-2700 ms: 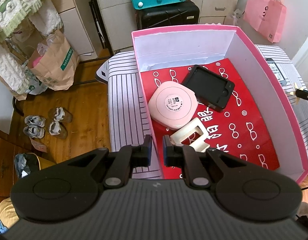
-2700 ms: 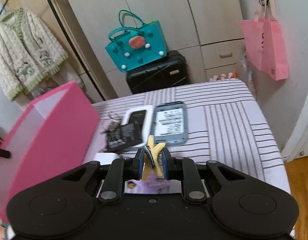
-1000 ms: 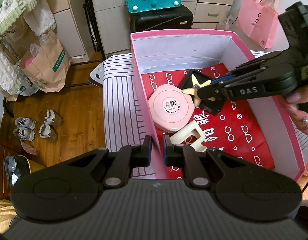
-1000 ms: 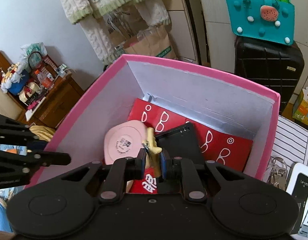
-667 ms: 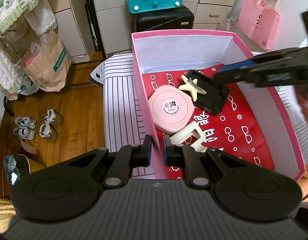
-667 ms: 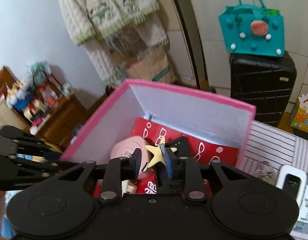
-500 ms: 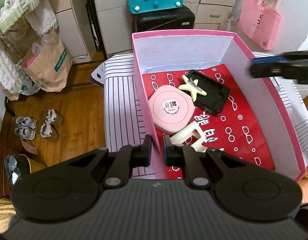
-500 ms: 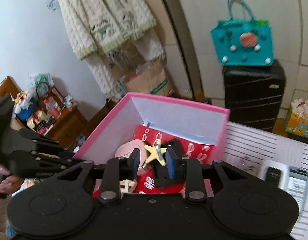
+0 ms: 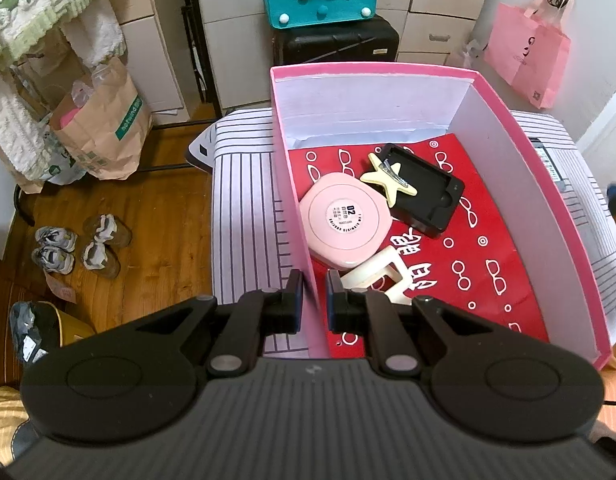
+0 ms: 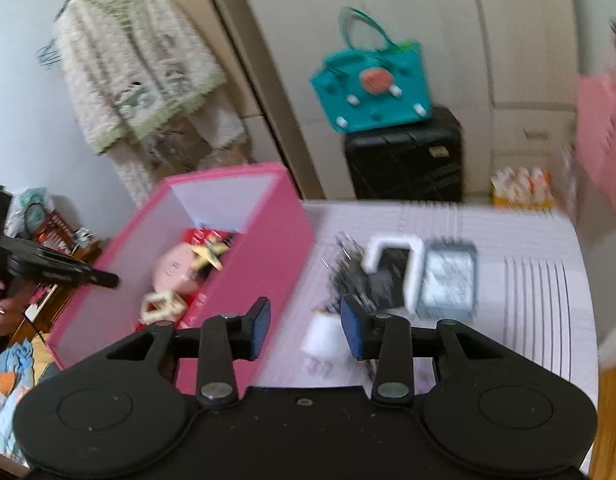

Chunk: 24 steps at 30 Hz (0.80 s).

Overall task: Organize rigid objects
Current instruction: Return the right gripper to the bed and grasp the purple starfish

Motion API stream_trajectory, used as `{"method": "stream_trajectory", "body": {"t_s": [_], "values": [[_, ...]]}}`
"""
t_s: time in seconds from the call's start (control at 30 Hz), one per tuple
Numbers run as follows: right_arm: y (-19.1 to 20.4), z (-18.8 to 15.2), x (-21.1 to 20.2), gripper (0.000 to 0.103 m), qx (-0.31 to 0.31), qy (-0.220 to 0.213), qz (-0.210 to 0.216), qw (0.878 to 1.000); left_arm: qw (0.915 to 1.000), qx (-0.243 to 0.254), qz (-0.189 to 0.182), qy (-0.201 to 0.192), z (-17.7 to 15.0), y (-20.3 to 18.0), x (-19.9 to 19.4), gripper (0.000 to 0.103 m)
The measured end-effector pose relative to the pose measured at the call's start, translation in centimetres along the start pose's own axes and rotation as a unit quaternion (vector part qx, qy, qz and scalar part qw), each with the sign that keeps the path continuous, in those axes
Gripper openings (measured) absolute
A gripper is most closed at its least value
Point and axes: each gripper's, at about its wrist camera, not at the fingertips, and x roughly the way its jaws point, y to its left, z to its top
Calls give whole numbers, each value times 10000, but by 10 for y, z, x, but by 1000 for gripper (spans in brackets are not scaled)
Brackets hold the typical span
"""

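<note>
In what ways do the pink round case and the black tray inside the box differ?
The pink round case is pink, rounded and closed, with a label on top; the black tray is black, rectangular and open. The star clip lies mostly on the tray. Both rest on the red lining.

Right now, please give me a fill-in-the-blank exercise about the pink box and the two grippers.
1. The star-shaped clip lies partly on the ____ tray.
2. The left gripper is shut on the ____ of the pink box.
3. The right gripper holds ____.

Missing words: black; wall; nothing
</note>
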Motion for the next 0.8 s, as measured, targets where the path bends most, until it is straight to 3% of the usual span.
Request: {"method": "stream_trajectory", "body": {"t_s": [0.3, 0.53, 0.8], "values": [[-37, -54, 18, 48, 415, 6, -357, 9985, 10000, -45, 77, 30, 1, -2, 0, 11], [-47, -74, 30, 54, 243, 45, -668, 9975, 9997, -5, 215, 65, 2, -8, 1, 11], [-37, -81, 44, 64, -434, -84, -1135, 9926, 9998, -74, 195, 68, 1, -5, 1, 11]]}}
